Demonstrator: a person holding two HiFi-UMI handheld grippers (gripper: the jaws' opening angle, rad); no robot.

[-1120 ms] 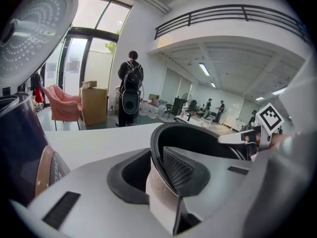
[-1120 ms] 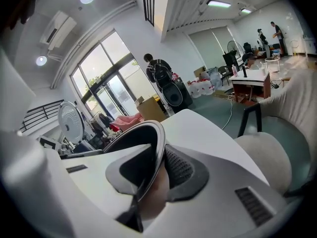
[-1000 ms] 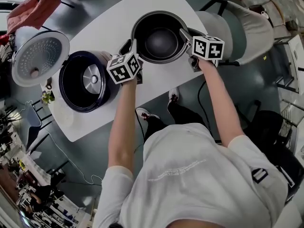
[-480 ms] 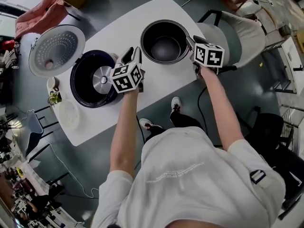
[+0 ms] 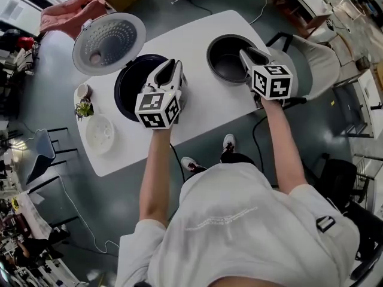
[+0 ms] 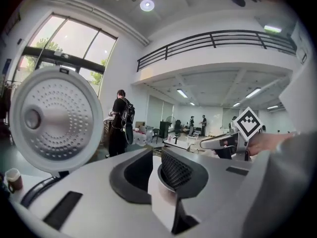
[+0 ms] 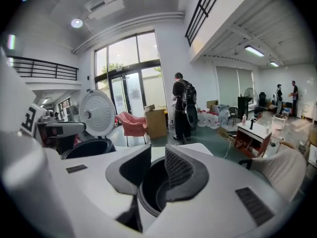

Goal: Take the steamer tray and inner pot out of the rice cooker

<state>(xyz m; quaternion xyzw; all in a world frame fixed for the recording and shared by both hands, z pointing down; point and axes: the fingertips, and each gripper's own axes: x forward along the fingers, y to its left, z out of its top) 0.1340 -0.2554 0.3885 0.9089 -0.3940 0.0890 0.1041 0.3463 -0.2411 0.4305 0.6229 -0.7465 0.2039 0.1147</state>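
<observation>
The black inner pot [image 5: 227,60] stands on the white table [image 5: 197,106], right of the dark rice cooker [image 5: 133,82] with its lid [image 5: 109,42] up. The white steamer tray [image 5: 100,133] lies at the table's left end. My left gripper [image 5: 170,69] hovers above the cooker's right edge, its jaws closing with nothing between them. My right gripper [image 5: 250,54] hangs above the pot's right rim, jaws also closing on nothing. In the right gripper view the pot [image 7: 151,187] shows below the gap [image 7: 157,170]. The left gripper view shows the lid [image 6: 52,118] beyond its jaws [image 6: 157,165].
A small cup and a plant [image 5: 84,100] sit near the table's left edge. A grey chair [image 5: 311,55] stands right of the table and a pink cloth [image 5: 72,11] lies at the far left. People stand in the background [image 7: 182,108].
Both grippers were at the inner pot's rim on either side a second ago. They have come off it and risen toward the camera; the pot stays on the table.
</observation>
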